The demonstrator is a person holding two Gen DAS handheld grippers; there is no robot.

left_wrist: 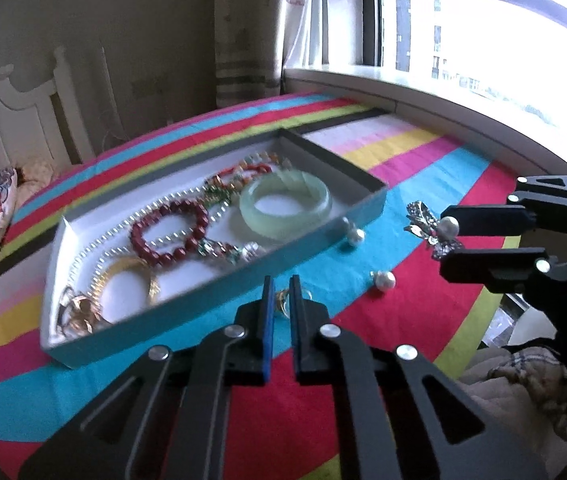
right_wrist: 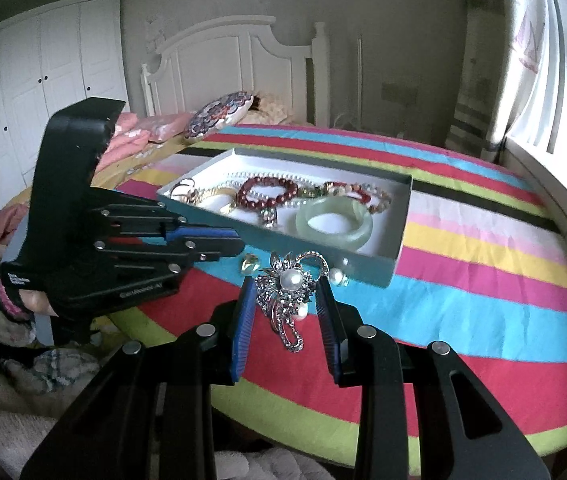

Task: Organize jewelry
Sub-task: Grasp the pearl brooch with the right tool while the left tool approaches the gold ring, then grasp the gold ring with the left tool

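My right gripper (right_wrist: pixel 283 286) spread wide around brooch (right_wrist: pixel 288 296) on striped cloth (right_wrist: pixel 463 304), just beside box (right_wrist: pixel 397 236) (bangle inside). My left gripper (left_wrist: pixel 281 285) nearly clenched, grasping nothing.

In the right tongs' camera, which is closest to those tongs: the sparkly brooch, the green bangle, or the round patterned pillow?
1. Sparkly brooch, between the right tongs.
2. Green bangle, in the box just beyond.
3. Round patterned pillow, far back by the headboard.
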